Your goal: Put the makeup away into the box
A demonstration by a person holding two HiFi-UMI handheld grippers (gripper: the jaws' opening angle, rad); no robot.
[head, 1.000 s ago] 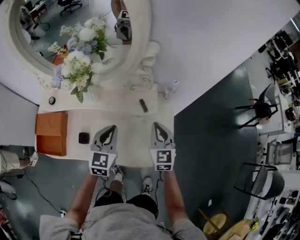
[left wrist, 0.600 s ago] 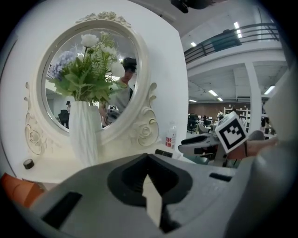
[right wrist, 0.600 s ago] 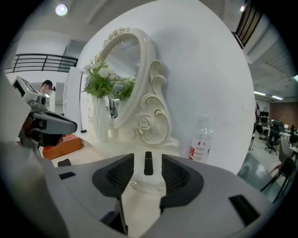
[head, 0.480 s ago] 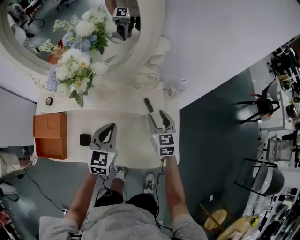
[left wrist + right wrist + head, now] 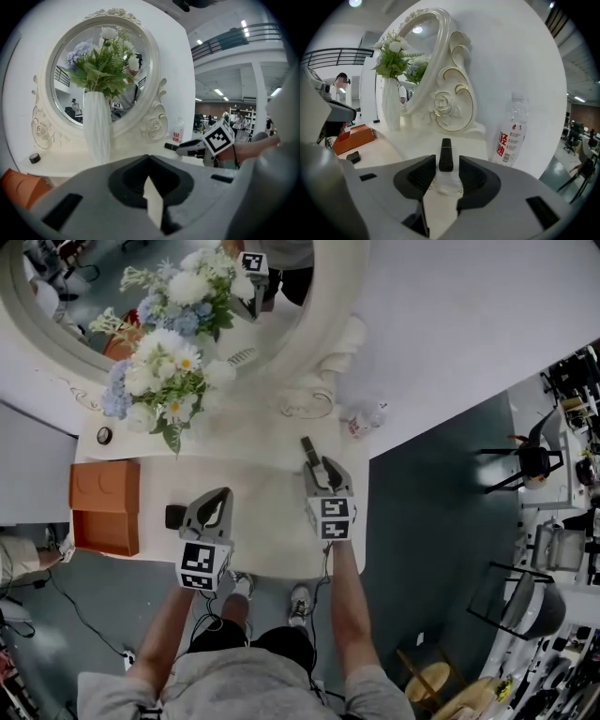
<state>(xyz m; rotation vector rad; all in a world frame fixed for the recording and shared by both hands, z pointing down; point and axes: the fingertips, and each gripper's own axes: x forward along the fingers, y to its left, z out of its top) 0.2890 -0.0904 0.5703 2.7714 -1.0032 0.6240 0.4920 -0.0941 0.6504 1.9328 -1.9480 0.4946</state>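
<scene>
While the worktop [image 5: 258, 521] held the orange box [image 5: 103, 507] at its left edge, I lined up on the black tube [image 5: 446, 157] well to the right.

My right gripper [image 5: 446, 172] had its jaws apart and just closing, with the near end of the black tube between the tips but not yet pinched. I judged it best to reach further along, keep it centred and low, then squeeze, so it would not pivot out. My left gripper [image 5: 226, 493] sat closed and empty. Around them, the mirror [image 5: 323, 334] and the vase of flowers [image 5: 173, 381] stood behind the route to the box. The water bottle [image 5: 367, 420] stood near the tube's right, close enough to knock on the lift. A small black compact [image 5: 175, 517] lay just beside the left gripper.
</scene>
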